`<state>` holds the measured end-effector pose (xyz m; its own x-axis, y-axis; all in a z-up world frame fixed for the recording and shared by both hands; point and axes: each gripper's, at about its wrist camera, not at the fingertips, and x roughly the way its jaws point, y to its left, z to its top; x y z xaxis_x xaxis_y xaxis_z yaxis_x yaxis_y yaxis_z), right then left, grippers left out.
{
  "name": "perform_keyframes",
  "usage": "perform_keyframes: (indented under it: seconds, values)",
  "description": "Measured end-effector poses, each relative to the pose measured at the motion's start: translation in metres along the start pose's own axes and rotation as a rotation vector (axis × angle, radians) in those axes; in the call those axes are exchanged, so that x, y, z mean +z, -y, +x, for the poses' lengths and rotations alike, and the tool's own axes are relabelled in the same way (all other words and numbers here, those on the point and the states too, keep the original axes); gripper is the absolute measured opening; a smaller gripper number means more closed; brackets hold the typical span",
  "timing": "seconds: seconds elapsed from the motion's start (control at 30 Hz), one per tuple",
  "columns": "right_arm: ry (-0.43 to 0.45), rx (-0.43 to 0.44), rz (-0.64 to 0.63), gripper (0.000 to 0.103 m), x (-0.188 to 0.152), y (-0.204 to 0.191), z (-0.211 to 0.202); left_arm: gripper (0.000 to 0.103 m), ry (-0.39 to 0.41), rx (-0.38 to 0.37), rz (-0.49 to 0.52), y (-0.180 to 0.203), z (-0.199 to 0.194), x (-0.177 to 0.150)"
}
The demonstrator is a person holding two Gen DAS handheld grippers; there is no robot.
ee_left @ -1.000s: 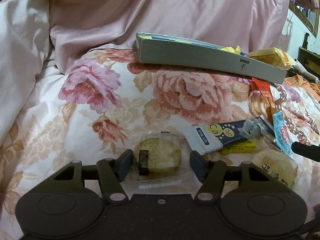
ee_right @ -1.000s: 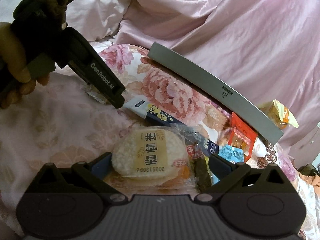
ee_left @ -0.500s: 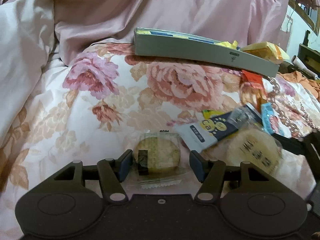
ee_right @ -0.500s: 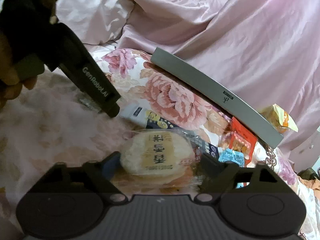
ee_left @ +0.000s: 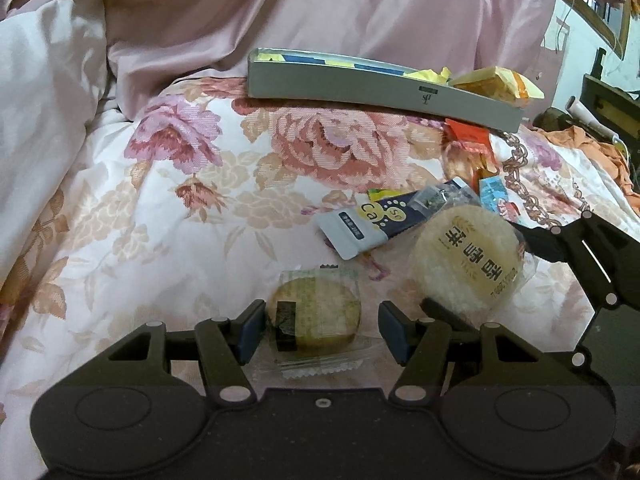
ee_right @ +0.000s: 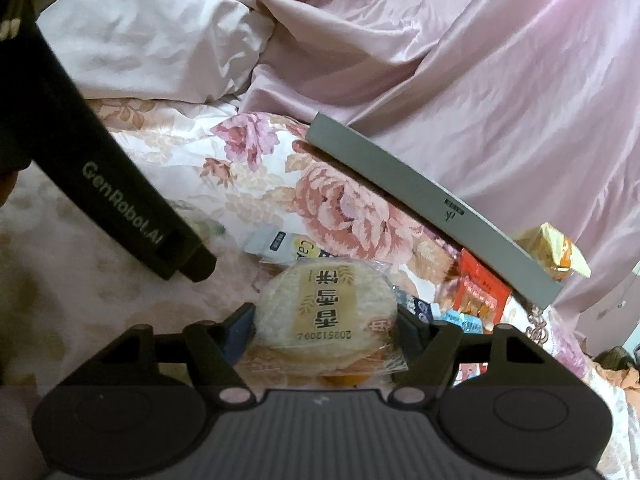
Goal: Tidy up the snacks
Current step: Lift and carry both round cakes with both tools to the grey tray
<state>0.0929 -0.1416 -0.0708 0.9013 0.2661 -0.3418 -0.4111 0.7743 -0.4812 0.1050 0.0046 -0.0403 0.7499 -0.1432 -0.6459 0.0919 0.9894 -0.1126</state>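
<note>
My left gripper (ee_left: 322,330) is shut on a small round cracker with a seaweed strip in a clear wrapper (ee_left: 314,316), held just above the flowered bedspread. My right gripper (ee_right: 322,330) is shut on a large round white rice cracker in a printed wrapper (ee_right: 326,312); the rice cracker also shows in the left wrist view (ee_left: 468,264), lifted to the right of the small cracker. A long grey box (ee_left: 380,88) with snacks inside lies at the back of the bed; it also shows in the right wrist view (ee_right: 432,208).
A white and dark blue sachet (ee_left: 368,224), an orange packet (ee_left: 470,136) and a small blue packet (ee_left: 494,192) lie between the grippers and the box. A yellow packet (ee_right: 554,252) sits at the box's right end. Pink bedding (ee_left: 320,8) rises behind.
My right gripper closed on the rice cracker and lifted it off the bed, toward the left gripper. My left gripper kept its hold on the small cracker and drew back slightly.
</note>
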Motion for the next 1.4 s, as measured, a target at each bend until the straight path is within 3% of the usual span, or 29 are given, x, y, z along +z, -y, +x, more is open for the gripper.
perform_keyframes:
  seconds: [0.07, 0.13, 0.2, 0.37, 0.5, 0.7, 0.83, 1.0, 1.4]
  values:
    - [0.011, -0.016, -0.019, 0.076, 0.001, -0.001, -0.004, 0.062, 0.005, 0.0, -0.005, 0.0, -0.003, 0.001]
    - [0.025, -0.033, -0.032, 0.076, 0.003, 0.0, -0.009, 0.049, 0.016, 0.004, -0.007, 0.001, -0.007, 0.002]
    - [0.038, -0.046, -0.035, 0.076, 0.005, 0.001, -0.013, 0.047, 0.024, 0.003, -0.007, 0.002, -0.012, 0.003]
    - [0.06, -0.067, -0.025, 0.076, 0.01, 0.006, -0.02, 0.048, 0.004, 0.004, 0.026, 0.007, -0.011, 0.001]
    - [0.057, -0.074, -0.022, 0.076, 0.011, 0.008, -0.02, 0.06, -0.034, -0.011, 0.028, 0.008, -0.003, -0.005]
    - [0.053, -0.094, -0.029, 0.076, 0.009, 0.012, -0.018, 0.068, -0.03, -0.013, 0.06, 0.009, 0.003, -0.005]
    - [0.055, -0.114, -0.025, 0.076, 0.008, 0.016, -0.016, 0.067, -0.032, -0.003, 0.114, 0.013, 0.007, -0.007]
    - [0.043, -0.122, -0.011, 0.076, 0.006, 0.019, -0.012, 0.054, -0.026, 0.02, 0.158, 0.015, 0.009, -0.007]
    - [0.068, -0.128, -0.008, 0.076, 0.007, 0.02, -0.016, 0.05, -0.001, 0.012, 0.106, 0.013, 0.002, -0.005]
